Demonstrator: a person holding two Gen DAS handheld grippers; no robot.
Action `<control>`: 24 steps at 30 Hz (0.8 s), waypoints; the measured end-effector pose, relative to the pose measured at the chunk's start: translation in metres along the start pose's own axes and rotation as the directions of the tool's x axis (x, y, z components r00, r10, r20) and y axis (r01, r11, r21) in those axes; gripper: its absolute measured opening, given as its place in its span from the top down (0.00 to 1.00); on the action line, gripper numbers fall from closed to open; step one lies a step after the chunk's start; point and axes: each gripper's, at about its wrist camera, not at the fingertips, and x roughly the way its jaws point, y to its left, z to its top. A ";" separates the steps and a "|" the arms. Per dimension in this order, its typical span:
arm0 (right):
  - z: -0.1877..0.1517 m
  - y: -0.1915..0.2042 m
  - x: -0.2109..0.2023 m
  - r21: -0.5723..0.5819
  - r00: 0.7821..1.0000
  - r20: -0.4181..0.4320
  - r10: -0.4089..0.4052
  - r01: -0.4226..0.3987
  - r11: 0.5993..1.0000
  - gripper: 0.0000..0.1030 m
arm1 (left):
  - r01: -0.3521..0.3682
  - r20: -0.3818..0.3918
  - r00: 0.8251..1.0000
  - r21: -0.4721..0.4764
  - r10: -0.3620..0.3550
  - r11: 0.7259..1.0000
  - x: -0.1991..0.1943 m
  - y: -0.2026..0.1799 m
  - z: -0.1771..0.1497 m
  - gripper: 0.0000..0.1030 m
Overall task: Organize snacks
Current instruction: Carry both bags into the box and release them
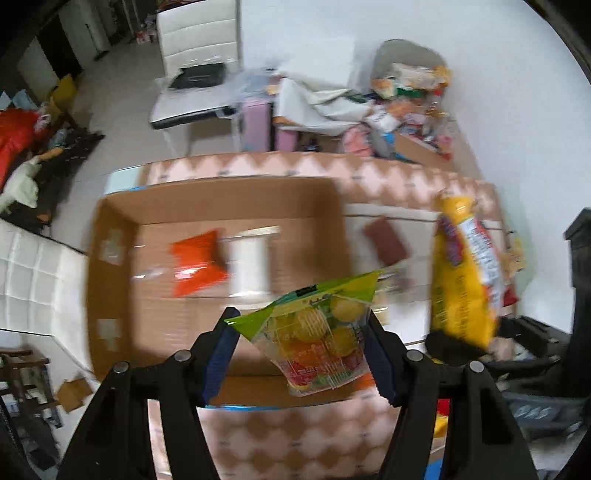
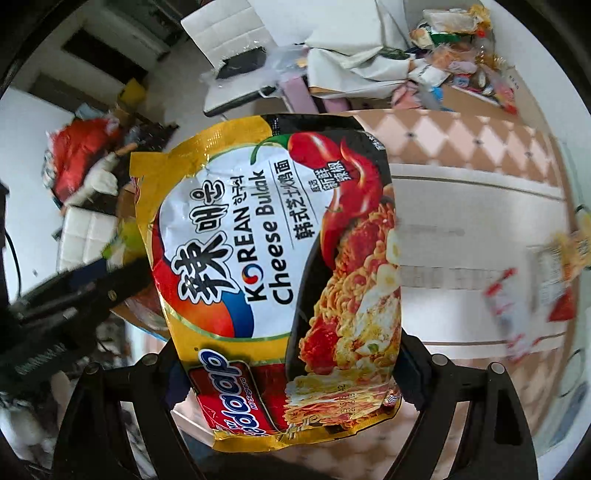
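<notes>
My left gripper point(image 1: 299, 354) points down and is shut on a clear bag of fruit candies with a green top point(image 1: 317, 332), its blue pads point(image 1: 380, 362) on either side. Below it lies an open cardboard box point(image 1: 110, 258) holding an orange packet point(image 1: 199, 262) and a white tub point(image 1: 251, 258). My right gripper point(image 2: 288, 384) is shut on a large yellow pack of Korean cheese noodles point(image 2: 266, 266), which hangs over the table. The same noodle pack point(image 1: 465, 269) shows at the right of the left wrist view. The left gripper appears as a blurred black shape point(image 2: 74, 295).
The table wears a pink diamond-patterned cloth point(image 1: 406, 177). A brown packet point(image 1: 386, 243) lies right of the box, and loose snack packets point(image 2: 517, 306) lie at the table's right. Beyond stand white chairs point(image 1: 199, 33) and a heap of snacks in another carton point(image 1: 424, 110).
</notes>
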 end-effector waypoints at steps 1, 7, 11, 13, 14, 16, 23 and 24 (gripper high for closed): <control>0.000 0.016 0.003 0.011 1.000 -0.003 0.010 -0.010 1.000 0.13 | -0.021 -0.010 1.000 0.002 0.021 1.000 0.001 0.016 -0.002 0.40; -0.004 0.089 0.049 0.058 0.999 -0.029 0.040 -0.038 0.998 0.13 | -0.125 -0.057 0.990 0.025 0.127 0.992 0.024 0.084 -0.013 0.40; -0.005 0.110 0.088 0.081 0.998 -0.055 0.008 -0.004 0.997 0.13 | -0.134 -0.093 0.987 0.009 0.134 0.991 0.043 0.111 -0.020 0.40; -0.005 0.118 0.105 0.097 0.998 -0.064 -0.010 0.017 0.995 0.13 | -0.132 -0.109 0.985 0.005 0.132 0.991 0.054 0.120 -0.025 0.40; -0.005 0.115 0.110 0.101 0.998 -0.065 -0.017 0.023 0.995 0.13 | -0.130 -0.117 0.985 0.004 0.129 0.992 0.056 0.123 -0.026 0.40; -0.002 0.114 0.124 0.113 0.997 -0.068 -0.032 0.039 0.993 0.13 | -0.126 -0.130 0.984 0.003 0.126 0.992 0.064 0.127 -0.030 0.39; 0.001 0.119 0.148 0.123 0.993 -0.081 -0.083 0.093 0.988 0.13 | -0.109 -0.150 0.983 -0.005 0.107 0.994 0.083 0.135 -0.033 0.39; 0.001 0.120 0.152 0.128 0.993 -0.082 -0.088 0.098 0.987 0.13 | -0.106 -0.151 0.983 -0.006 0.104 0.994 0.084 0.135 -0.033 0.39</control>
